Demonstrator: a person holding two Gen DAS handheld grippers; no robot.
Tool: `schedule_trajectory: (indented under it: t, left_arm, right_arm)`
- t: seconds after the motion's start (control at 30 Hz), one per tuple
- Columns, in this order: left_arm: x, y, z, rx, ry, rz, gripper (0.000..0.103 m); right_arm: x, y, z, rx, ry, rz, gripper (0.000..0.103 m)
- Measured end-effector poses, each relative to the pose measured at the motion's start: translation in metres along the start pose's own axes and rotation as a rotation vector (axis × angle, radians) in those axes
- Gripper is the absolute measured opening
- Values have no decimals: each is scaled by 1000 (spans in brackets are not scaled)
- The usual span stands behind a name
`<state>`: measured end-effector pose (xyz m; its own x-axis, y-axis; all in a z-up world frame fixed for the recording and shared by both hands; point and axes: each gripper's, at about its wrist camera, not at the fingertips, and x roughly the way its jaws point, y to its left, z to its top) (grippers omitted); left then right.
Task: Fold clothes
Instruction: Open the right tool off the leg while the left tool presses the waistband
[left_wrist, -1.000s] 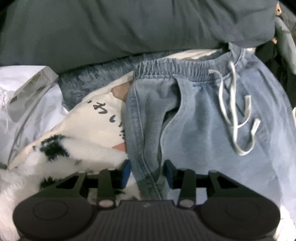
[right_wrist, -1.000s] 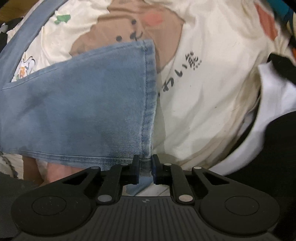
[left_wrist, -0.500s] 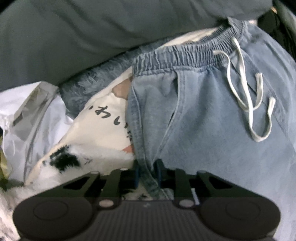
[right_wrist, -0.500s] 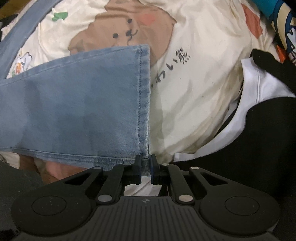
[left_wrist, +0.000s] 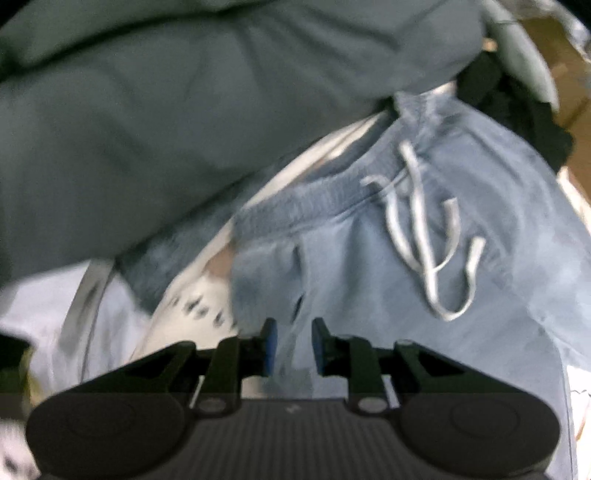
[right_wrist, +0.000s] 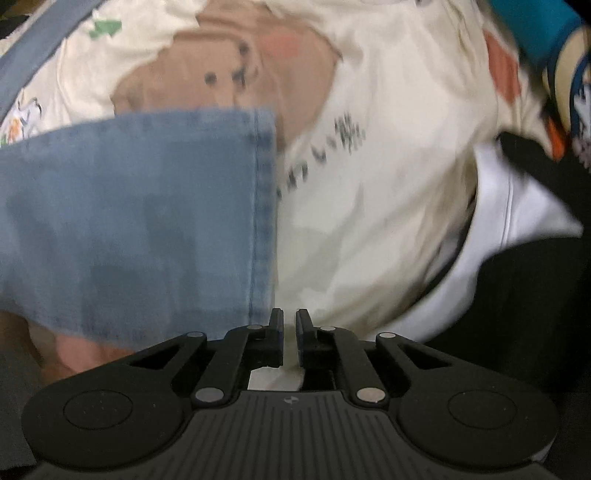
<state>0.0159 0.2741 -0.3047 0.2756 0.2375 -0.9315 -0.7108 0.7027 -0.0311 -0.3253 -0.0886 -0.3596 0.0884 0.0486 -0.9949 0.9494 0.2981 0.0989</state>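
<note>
left hand-held gripper (left_wrist: 293, 341), narrowed, pinches the denim pants' (left_wrist: 406, 295) side seam, drawstring (left_wrist: 428, 236) at 1 o'clock. right hand-held gripper (right_wrist: 290, 334), nearly closed, nips the pant-leg hem (right_wrist: 264, 221) corner.

One pair of light blue denim trousers (left_wrist: 424, 295) with an elastic waistband lies in the left wrist view, and one white drawstring (left_wrist: 428, 236) hangs from that waistband with two loose ends. One large grey-green cushion or padded cloth (left_wrist: 184, 110) fills the top. The right wrist view shows one denim trouser leg (right_wrist: 140, 221), one cream cloth printed with a brown bear (right_wrist: 388, 166), one white garment (right_wrist: 517, 210) and one black garment (right_wrist: 535, 295).
</note>
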Motion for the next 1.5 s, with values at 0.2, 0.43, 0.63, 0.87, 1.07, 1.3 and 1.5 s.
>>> schedule_trajectory:
  t: [0.2,0.43,0.63,0.87,1.07,1.3,1.5]
  left_arm:
    - [26,-18,16,46,-15,-43,20]
    - [65,-20,35,65,1,29,11]
    - [98,1,35,35,53,57,3]
    - [99,-1,37,30,57,78,3]
    - [69,-8,46,55,60,65,4]
    - [79,14,41,26,120,77,3]
    - [97,17,33,31,99,118,3]
  right_arm:
    - [-13,15,24,-56,-119,3,31]
    - [-14,32,29,-95,-165,28,32]
    - [-1,55,35,-149,-175,40,34]
    - [13,75,45,-197,-221,-7,37]
    - [35,88,56,-219,-184,1,37]
    - [59,95,55,-277,-166,-58,37]
    - [62,94,55,-279,-164,-54,37]
